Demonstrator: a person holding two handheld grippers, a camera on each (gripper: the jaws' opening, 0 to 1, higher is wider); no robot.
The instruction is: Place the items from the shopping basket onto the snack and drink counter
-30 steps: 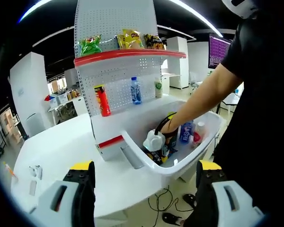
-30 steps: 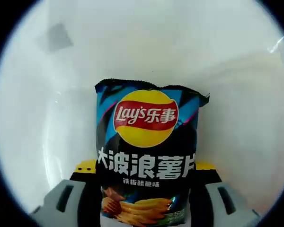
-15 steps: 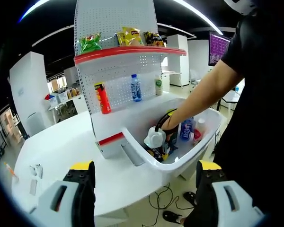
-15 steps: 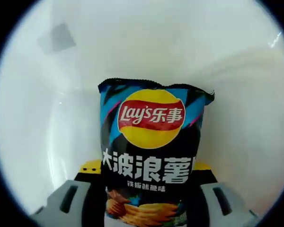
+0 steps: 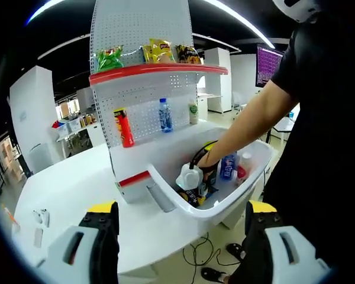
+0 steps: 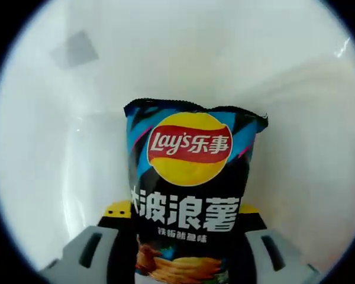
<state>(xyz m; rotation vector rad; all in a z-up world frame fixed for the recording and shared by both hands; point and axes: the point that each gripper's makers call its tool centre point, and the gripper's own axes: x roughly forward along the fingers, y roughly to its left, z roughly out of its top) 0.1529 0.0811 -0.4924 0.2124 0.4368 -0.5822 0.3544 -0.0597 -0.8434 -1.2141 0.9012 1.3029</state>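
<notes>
R gripper [image 6: 180,222] clamped on lower part of chip bag [image 6: 192,189] inside white basket [image 6: 296,118]; L gripper [image 5: 177,234] open, empty; bag prob light, crinkly, crushable, so grip by seam edge.

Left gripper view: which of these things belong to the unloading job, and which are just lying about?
Part of the job:
- shopping basket
- black chip bag, clamped in the right tongs
- blue-labelled bottle in the basket
- counter shelves

Lying about:
- small items on the white table
- cables on the floor
- lit screen
</notes>
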